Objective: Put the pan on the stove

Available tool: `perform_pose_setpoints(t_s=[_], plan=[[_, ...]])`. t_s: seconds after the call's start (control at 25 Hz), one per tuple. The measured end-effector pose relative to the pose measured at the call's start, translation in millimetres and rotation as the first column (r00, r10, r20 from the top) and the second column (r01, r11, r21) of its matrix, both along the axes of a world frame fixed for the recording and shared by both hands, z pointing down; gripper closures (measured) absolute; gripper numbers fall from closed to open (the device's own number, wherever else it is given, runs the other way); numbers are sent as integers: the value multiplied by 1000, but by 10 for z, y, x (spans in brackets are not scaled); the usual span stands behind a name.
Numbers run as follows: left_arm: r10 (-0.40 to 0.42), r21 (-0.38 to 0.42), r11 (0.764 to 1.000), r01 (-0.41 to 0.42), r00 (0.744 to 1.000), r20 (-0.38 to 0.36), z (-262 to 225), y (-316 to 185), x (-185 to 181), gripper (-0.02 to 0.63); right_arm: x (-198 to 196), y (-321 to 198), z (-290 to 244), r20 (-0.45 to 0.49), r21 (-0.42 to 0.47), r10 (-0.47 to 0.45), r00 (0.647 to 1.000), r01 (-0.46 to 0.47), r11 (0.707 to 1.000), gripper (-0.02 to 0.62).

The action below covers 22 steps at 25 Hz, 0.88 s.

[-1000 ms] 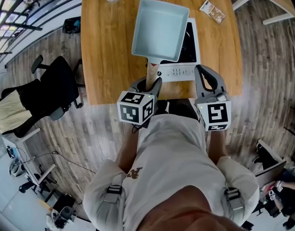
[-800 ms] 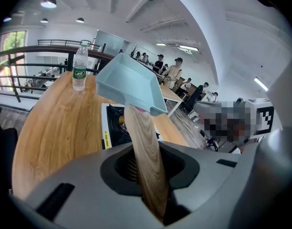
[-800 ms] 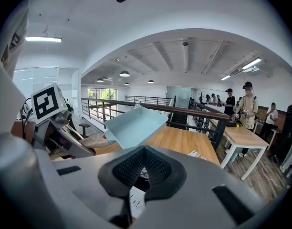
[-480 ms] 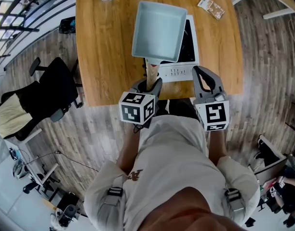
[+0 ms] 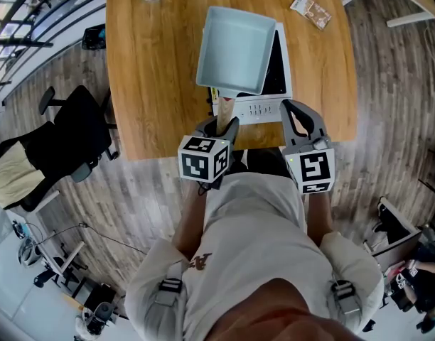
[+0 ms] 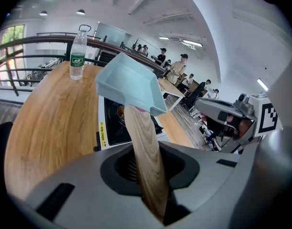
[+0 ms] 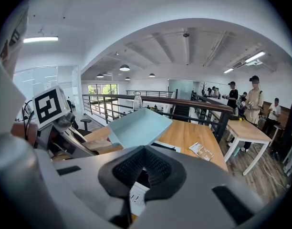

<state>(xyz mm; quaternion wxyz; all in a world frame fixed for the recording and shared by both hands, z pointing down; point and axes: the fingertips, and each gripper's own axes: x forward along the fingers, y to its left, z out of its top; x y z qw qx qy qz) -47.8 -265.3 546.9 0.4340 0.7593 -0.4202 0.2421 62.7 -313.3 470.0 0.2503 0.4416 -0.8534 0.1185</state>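
- The left gripper (image 5: 221, 123), held out in front of the person's white T-shirt (image 5: 253, 226), sits just off the stove's near left corner and angles forward and down towards it.
- Its jaws are part-way open and clamped on the pale, grained wooden handle (image 6: 146, 151), which runs between the ribbed black pads.
- The right gripper (image 5: 287, 107) is held level with the left one, just off the stove's near right corner. Its tips are close to the white control strip.
- Its ribbed pads meet at the tips and hold nothing.
- The light-blue square pan (image 5: 235, 48) has smooth, matte, sloping walls and a flat floor. It hangs over the stove and covers most of the left side of the top. The far end is tipped up, and the pan is clear of the glass.
- The flat white induction stove (image 5: 281, 57) has a glossy black glass top and a row of small controls along its near edge.
- It lies on a round-edged table of warm, varnished wood (image 5: 160, 62).
- A clear plastic water bottle with a green label (image 6: 78, 54) stands upright, far beyond the stove's left side.
- A small printed packet (image 5: 308, 11) lies flat beyond the stove's far right corner.
- A black office chair (image 5: 68, 137) stands on the grey plank floor, well to the left of the stove.
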Motion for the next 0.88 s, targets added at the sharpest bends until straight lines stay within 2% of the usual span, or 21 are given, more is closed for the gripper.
perform_pose_setpoints(t_s=[0.88], plan=[[18,-86,996,-18,1000,-7,411,-23,129,511,77,-73,394,-22,-84,-2,1000,0,996,580]])
